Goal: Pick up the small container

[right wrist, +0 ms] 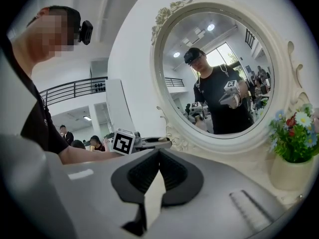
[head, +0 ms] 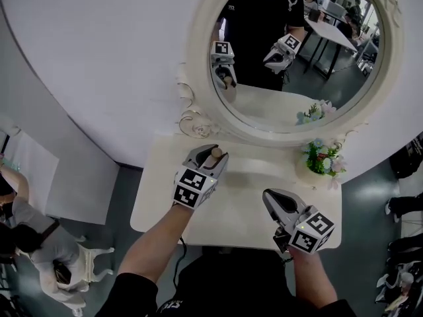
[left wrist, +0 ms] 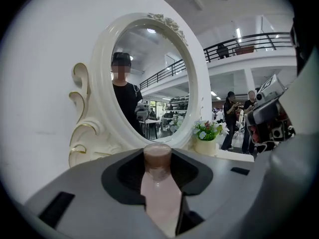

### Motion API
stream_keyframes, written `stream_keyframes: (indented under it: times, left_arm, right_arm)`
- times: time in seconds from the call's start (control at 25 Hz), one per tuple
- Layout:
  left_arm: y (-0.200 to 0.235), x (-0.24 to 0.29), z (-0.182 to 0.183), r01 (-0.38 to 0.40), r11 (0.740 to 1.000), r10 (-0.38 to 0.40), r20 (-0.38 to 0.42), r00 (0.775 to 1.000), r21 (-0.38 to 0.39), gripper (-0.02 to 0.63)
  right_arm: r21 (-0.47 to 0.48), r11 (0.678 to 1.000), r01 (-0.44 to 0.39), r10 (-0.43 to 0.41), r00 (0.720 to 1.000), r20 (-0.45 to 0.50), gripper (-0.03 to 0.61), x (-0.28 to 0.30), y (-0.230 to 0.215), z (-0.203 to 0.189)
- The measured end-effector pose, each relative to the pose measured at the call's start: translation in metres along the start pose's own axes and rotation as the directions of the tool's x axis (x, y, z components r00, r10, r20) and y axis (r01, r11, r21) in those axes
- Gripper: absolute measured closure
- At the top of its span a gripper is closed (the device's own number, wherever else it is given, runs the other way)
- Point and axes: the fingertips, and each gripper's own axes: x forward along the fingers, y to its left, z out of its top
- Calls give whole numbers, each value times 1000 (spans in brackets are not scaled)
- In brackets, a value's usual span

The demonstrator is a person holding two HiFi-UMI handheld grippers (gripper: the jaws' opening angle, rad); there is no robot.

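pale pink small container [left wrist: 158,193] with brown cap [left wrist: 157,154], cream mirror frame [left wrist: 99,108], black-and-white marker cube [head: 193,187].

A cream desk [head: 244,203] stands against a plain white wall [head: 92,58] and carries a large oval mirror [head: 196,58] in an ornate cream frame. A pot of flowers [head: 322,158] sits at the desk's back right corner. The floor [head: 125,190] is dark grey.

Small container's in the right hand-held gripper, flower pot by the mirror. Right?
Wrong side: the small container is in the left hand-held gripper, clamped between its jaws in the left gripper view. The flower pot is by the mirror.
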Motion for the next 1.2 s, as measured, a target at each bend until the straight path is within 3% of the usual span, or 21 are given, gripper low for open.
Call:
stream_keyframes:
  times: [0.64, 1.2]
  left_arm:
    - [-38, -42, 51, -148, 988, 148, 14, 989, -47, 471]
    - [-81, -61, 60, -190, 979, 192, 34, 981, -71, 471]
  right_arm:
    - [-62, 996, -57, 61, 996, 61, 568, -64, -46, 36]
    - [-123, 991, -46, 63, 989, 133, 569, -101, -69, 55]
